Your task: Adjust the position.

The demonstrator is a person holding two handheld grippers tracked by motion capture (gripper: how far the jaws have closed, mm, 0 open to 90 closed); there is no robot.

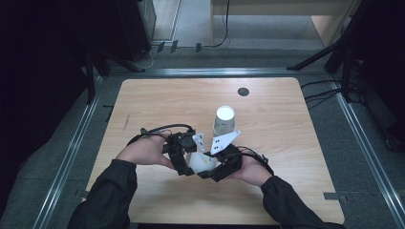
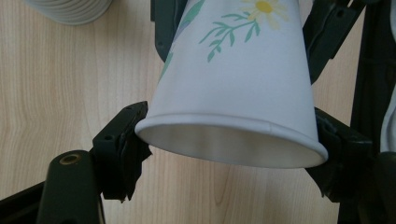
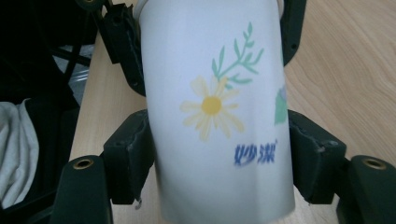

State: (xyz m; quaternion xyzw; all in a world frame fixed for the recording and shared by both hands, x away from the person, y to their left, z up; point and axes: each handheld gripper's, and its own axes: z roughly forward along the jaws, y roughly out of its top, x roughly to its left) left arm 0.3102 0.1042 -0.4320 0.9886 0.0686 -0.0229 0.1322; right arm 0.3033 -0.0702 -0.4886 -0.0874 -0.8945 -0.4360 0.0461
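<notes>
Daisy-print paper cup (image 3: 215, 116) sits clamped between both grippers' jaws, left gripper (image 2: 229, 140) at its rim, right gripper (image 3: 219, 163) on its body, cup stack (image 1: 224, 120) beyond fingers; likely mid-separation, placement left.

White paper cup (image 3: 215, 116) printed with 1 yellow daisy, green sprigs and blue lettering at frame centre; black grippers; pale wood-grain table (image 1: 157, 102); dark sleeves.

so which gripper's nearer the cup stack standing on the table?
Right. The right gripper sits just below the cup stack; the left gripper lies farther off to the left. Both clamp the daisy cup.
</notes>
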